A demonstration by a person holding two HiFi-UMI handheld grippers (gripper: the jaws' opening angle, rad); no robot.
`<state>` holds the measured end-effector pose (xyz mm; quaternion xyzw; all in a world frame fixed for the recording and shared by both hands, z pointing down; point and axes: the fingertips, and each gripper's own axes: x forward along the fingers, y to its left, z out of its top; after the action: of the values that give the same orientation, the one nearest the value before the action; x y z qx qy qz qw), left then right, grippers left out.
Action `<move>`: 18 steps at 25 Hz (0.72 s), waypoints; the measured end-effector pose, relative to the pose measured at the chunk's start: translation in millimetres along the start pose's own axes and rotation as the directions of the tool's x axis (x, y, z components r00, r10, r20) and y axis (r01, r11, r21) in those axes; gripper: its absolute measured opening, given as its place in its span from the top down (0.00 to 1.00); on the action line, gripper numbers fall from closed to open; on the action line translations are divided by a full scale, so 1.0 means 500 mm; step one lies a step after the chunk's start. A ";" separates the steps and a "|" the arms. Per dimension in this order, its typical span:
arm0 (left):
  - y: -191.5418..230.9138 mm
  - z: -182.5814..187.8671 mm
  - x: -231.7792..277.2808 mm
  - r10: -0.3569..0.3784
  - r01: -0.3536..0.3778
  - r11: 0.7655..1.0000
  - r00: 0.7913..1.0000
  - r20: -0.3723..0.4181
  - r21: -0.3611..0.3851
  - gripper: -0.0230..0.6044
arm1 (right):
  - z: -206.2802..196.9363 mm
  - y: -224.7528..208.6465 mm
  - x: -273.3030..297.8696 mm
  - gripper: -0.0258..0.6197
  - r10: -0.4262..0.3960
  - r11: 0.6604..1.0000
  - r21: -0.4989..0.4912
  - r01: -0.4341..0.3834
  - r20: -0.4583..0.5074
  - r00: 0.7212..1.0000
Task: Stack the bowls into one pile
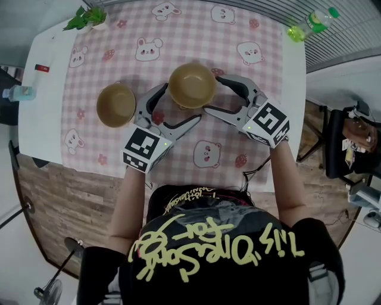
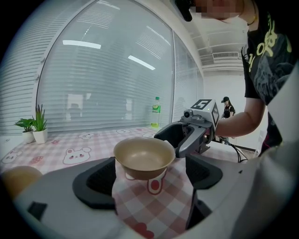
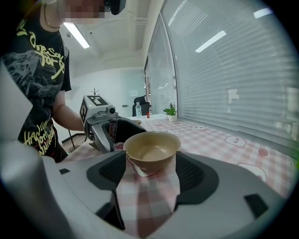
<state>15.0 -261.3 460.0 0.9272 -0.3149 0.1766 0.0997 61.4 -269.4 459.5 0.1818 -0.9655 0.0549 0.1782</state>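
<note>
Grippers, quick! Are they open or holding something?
Left gripper: open, jaws around the bowl, gap on one side.
Right gripper: closed on that bowl.

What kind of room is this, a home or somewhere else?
Probably an office or lab, not a home: long window blinds, ceiling strip lights, and a white table under a pink bunny tablecloth.

Bowls number two: a tan round bowl (image 1: pixel 191 85) and a second tan bowl (image 1: pixel 116 105). One green plastic bottle (image 1: pixel 312 24) stands at the far right corner of the table (image 1: pixel 47 119), one potted green plant (image 1: pixel 88 16) at its far left corner.
</note>
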 end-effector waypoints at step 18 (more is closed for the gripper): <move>0.021 -0.002 0.005 0.061 -0.061 0.998 0.998 -0.011 -0.010 0.34 | 0.001 -0.001 0.007 0.47 -0.013 1.000 0.006 0.013 0.013 1.000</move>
<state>10.0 -270.5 462.4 0.9157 -0.3436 0.1827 0.1008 58.2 -271.2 460.3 0.1888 -0.9653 0.0555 0.1716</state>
